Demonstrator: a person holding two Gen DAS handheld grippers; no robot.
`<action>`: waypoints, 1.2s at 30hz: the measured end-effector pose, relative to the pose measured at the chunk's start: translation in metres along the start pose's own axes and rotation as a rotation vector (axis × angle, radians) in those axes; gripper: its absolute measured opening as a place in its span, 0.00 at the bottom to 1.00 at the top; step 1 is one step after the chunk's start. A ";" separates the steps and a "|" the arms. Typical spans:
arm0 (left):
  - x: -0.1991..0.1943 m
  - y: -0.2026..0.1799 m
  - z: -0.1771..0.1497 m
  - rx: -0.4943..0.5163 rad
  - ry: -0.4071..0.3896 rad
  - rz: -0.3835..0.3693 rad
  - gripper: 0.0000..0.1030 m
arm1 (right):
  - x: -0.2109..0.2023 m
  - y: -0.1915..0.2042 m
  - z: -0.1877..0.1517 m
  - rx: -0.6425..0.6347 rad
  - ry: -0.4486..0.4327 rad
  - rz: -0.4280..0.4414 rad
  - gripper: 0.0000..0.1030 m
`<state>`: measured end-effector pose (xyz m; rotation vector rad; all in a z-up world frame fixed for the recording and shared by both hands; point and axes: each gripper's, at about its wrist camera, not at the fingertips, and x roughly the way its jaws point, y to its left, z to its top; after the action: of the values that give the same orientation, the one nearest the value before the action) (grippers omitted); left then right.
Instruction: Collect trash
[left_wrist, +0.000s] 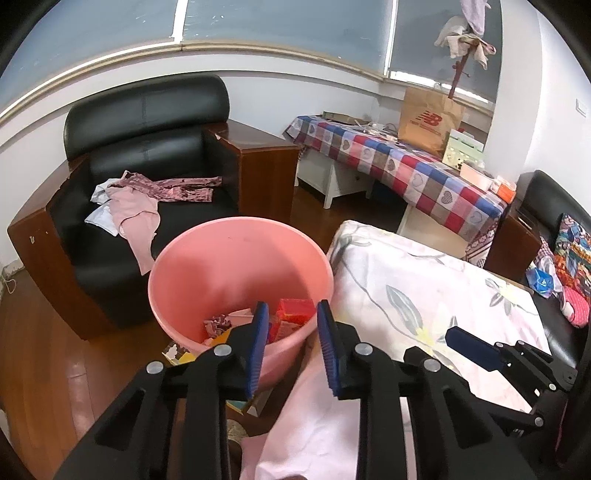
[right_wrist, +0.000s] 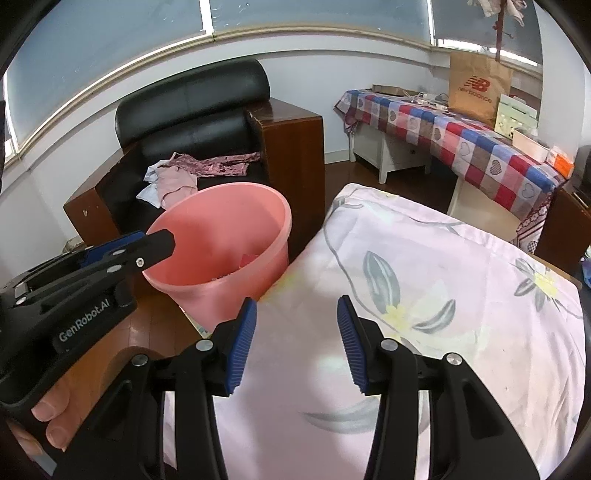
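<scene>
bucket (right_wrist: 221, 236) contents mostly hidden

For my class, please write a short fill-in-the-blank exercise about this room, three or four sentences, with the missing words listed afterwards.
1. The trash lies inside a ____ bucket.
2. Crumpled clothes rest on the seat of a black ____.
3. The brown paper bag stands on a table with a ____ cloth.
4. Between the pads of the right gripper there is ____.

Missing words: pink; armchair; checkered; nothing
</scene>
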<state>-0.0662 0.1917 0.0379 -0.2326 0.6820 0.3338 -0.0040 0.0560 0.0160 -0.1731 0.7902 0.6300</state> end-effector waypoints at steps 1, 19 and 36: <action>0.000 -0.001 0.000 0.001 0.001 -0.003 0.25 | -0.001 -0.001 -0.001 0.001 -0.001 -0.002 0.45; 0.002 -0.013 -0.005 0.027 0.016 -0.015 0.25 | -0.005 -0.012 -0.009 0.033 0.001 -0.019 0.45; 0.010 -0.012 -0.004 0.036 0.035 -0.020 0.25 | -0.003 -0.014 -0.012 0.044 0.006 -0.016 0.45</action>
<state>-0.0570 0.1815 0.0295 -0.2117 0.7187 0.2984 -0.0041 0.0391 0.0086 -0.1415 0.8071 0.5968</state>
